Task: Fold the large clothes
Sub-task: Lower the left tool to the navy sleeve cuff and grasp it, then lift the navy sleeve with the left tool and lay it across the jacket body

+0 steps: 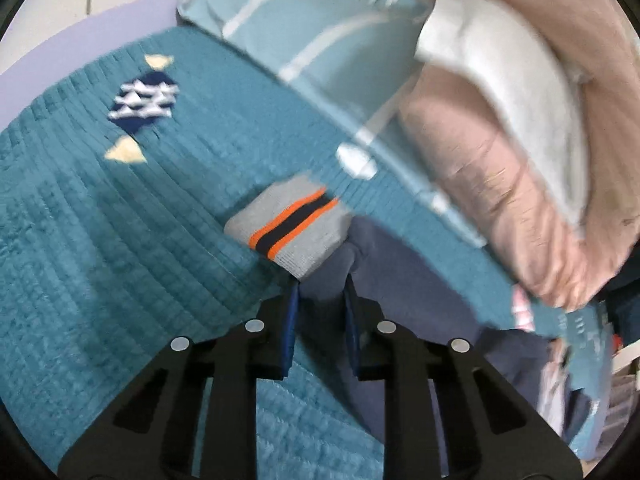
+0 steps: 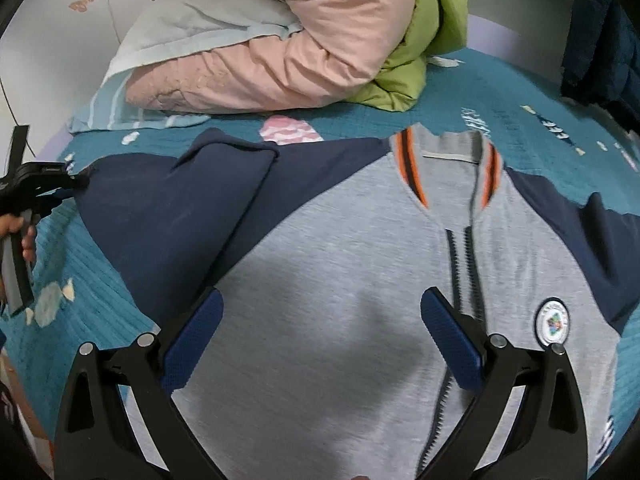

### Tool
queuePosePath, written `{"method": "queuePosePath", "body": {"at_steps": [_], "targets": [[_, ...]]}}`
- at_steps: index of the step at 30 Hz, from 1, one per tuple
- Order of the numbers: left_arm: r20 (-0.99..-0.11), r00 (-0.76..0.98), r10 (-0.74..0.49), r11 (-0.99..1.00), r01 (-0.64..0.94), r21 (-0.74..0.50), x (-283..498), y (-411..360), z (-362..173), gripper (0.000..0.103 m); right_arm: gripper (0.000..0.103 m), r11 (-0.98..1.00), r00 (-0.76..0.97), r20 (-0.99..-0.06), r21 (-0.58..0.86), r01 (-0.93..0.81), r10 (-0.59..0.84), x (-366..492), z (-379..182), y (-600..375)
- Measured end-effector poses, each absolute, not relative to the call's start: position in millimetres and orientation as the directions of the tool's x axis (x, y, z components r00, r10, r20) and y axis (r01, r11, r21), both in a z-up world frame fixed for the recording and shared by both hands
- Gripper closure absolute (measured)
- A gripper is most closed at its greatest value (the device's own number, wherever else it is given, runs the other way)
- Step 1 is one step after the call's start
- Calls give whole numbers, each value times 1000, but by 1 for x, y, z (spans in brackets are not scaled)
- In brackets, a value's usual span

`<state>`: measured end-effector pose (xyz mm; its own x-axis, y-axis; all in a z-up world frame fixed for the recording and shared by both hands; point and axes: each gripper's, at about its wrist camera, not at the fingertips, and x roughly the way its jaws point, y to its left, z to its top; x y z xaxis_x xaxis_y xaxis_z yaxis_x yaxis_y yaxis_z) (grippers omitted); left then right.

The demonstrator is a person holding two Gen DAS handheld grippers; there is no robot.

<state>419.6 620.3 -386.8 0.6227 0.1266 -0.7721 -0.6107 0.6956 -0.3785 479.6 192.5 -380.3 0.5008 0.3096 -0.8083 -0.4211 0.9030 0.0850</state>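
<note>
Grey zip jacket (image 2: 352, 280) with navy sleeves, spread front-up across a teal quilt (image 2: 500, 96) on a bed. Collar toward the far side, trimmed in orange and navy stripes; zip (image 2: 464, 264) part open at the neck; round badge (image 2: 553, 321) on the chest panel nearer the picture's right. One navy sleeve (image 2: 168, 208) stretched out toward the picture's left, with a fold of navy cloth doubled over near the shoulder. In the left wrist view, grey striped cuff (image 1: 286, 226) lying just past the fingertips, navy cloth gathered behind it.

Left gripper (image 1: 322, 292) narrowed onto that navy sleeve cloth just behind the cuff, blue pads pinching it from both sides. Same gripper seen at the far left edge of the right wrist view, held in a hand (image 2: 22, 236), tips at the sleeve's end.

Right gripper (image 2: 322, 308) spread wide, hanging over the grey front panel, blue pads apart on either side of bare grey cloth, nothing between them.

Beyond the jacket: pink duvet (image 2: 280, 60) heaped on the quilt, pale pillow (image 2: 192, 28) tucked in it, green cloth (image 2: 428, 40) beside it. Fish pattern (image 1: 142, 102) on the quilt, blurred.
</note>
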Motion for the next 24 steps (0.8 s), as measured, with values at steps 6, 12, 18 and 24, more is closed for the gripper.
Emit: {"method": "queuePosePath", "body": {"at_steps": [6,12,18,24], "targets": [[-625,774,103,789,-446,-423,398,565,-299,86,18,915,467,-818,164,-369,335,484,-383,178],[-566,824,-3,875,-272,-400,429,465,-238,86,18,932,507,-800,174,-318,322,482,-364,128],[-511,835,-205,890,-59,-453,472,325,-213,87,18,972,593,-774,123,-201,220,482,-340,16],[-526,769,-362,859,56,-509,515,182,-233,87,18,998,655,-753,46,-49,67,474,-332,-104]]}}
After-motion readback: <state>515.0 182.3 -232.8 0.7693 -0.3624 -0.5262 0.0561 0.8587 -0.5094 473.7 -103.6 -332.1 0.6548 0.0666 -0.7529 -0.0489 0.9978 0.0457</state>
